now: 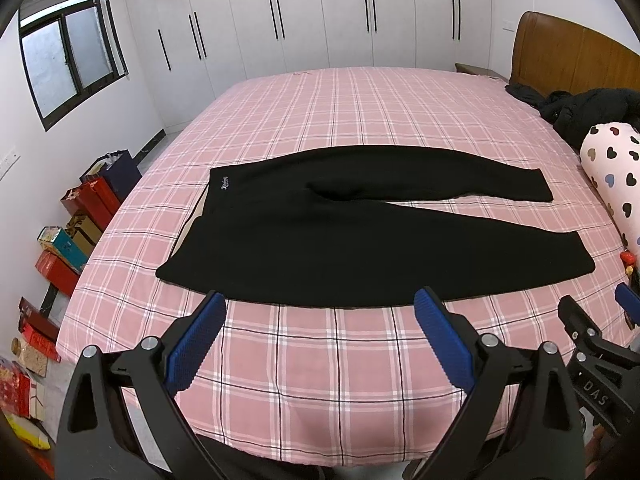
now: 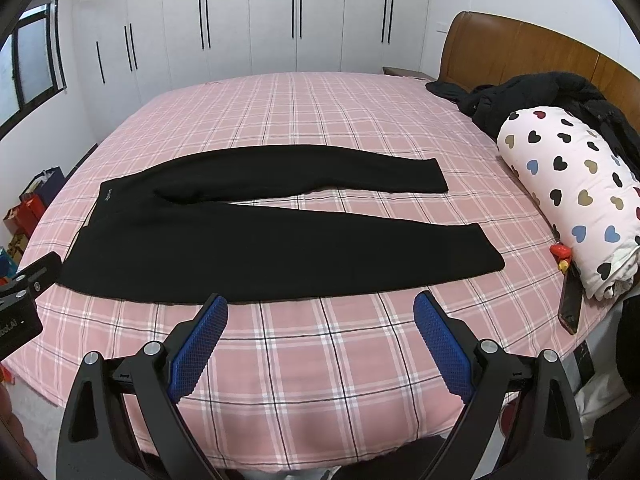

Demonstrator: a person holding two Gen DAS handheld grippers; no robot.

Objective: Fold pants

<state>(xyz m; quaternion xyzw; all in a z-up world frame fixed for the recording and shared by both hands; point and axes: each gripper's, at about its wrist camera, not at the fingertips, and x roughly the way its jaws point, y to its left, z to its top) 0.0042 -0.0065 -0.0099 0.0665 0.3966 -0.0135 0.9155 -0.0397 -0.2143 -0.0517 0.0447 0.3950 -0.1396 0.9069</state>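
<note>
One pair of black pants point(image 1: 360, 236) lies flat on the pink checked bed point(image 1: 320, 112), spread sideways along the near edge, with the waistband toward the window side and the two legs running toward the headboard point(image 2: 520, 52) side. The legs part in a narrow V; the far leg ends short of the rolled heart-print bedding point(image 2: 572, 192), and the near leg ends well apart from it.

Two tongs hang over the near edge of the bed, neither touching the cloth. The left gripper point(image 1: 320, 304) has its blue pads spread wide, with nothing between them, just short of the near hem. The right gripper point(image 2: 320, 304) is likewise spread wide and empty, above the bare sheet beside the near leg's cuff.

At the headboard corner sit one dark jacket point(image 2: 532, 96) in a heap and the one heart-print roll, touching each other. A small red and yellow object point(image 2: 562, 256) and a dark flat object point(image 2: 572, 304) lie at the roll's near end. Several red and blue boxes and bags point(image 1: 80, 216) line the floor under the one window point(image 1: 68, 48). White wardrobe doors point(image 1: 320, 16) fill the far wall.
</note>
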